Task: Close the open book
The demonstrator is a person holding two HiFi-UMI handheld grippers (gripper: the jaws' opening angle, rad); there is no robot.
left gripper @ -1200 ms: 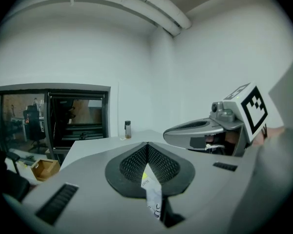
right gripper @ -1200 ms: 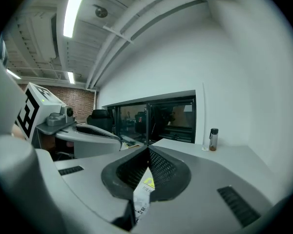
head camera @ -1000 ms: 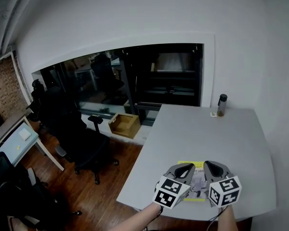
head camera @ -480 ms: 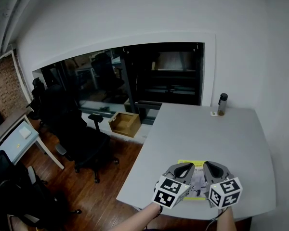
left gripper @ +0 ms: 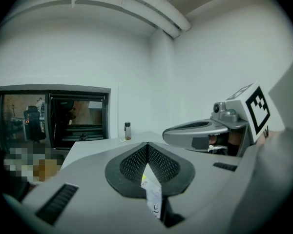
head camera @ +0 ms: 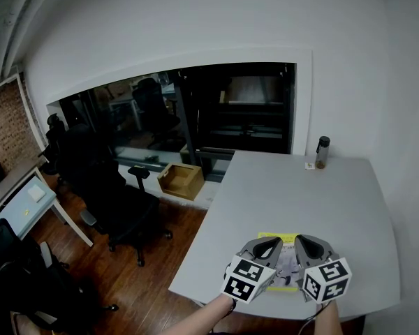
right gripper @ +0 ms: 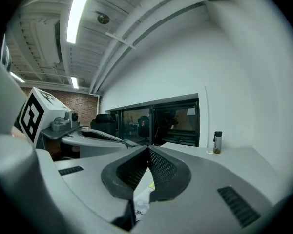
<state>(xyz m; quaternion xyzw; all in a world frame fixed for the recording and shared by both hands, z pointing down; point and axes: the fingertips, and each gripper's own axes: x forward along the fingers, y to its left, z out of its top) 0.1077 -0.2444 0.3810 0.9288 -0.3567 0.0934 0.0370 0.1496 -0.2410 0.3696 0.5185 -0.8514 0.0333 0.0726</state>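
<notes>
An office: black swivel chairs point(head camera: 119, 194) on wooden flooring point(head camera: 174, 236) far left of the left tongs point(head camera: 270, 243), a pale desk point(head camera: 24, 204) beyond them, a wide interior window point(head camera: 195, 110) ahead, exposed ceiling pipes point(right gripper: 151, 9) overhead.

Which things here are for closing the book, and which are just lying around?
For the job: book, left gripper, right gripper, both shut.
Just lying about: bottle, small card beside it, cardboard box, office chair.
</notes>
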